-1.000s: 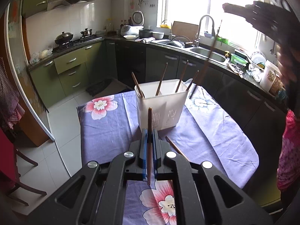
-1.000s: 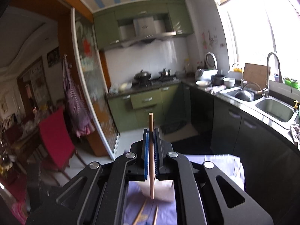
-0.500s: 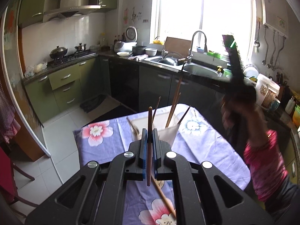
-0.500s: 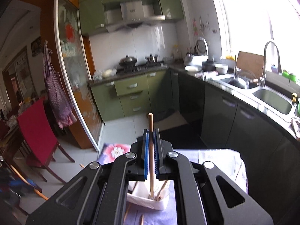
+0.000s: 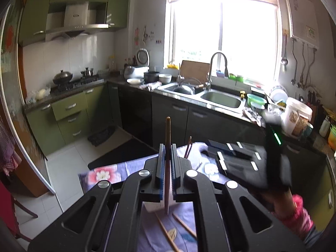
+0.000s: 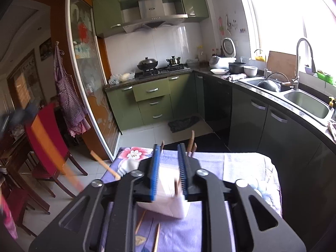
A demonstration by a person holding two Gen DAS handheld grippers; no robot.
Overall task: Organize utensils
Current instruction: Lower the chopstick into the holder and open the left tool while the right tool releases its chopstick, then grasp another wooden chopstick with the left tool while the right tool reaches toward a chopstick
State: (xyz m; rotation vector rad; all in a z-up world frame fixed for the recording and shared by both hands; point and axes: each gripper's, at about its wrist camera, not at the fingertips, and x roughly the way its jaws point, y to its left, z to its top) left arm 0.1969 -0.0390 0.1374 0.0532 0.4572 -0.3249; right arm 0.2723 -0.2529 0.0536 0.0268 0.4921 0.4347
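Chopstick (image 5: 167,147) clamped upright between the blue pads of the left hand-held gripper (image 5: 167,157), tip poking above the jaws, lower end hanging below them over the flowered cloth (image 5: 100,175) on the worktop. Just ahead and to the right of it, right hand-held gripper (image 5: 241,159) seen from outside, blurred, over the far part of the worktop, with a pink sleeve (image 5: 298,216) behind. Below the left jaws, two loose chopsticks (image 5: 184,225) lying flat on the cloth.

From the right wrist camera, right hand-held gripper (image 6: 169,168) with jaws opening, narrow gap, pads pressing on nothing. Directly under and between them, white utensil holder (image 6: 166,201), a chopstick end (image 6: 176,187) standing inside it near the right pad. More chopstick tips (image 6: 192,140) rising just past the jaws. Two further chopsticks (image 6: 156,238) flat on the cloth, nearer than the holder. Off to the left, blurred brown stick (image 6: 105,164) held in mid-air.
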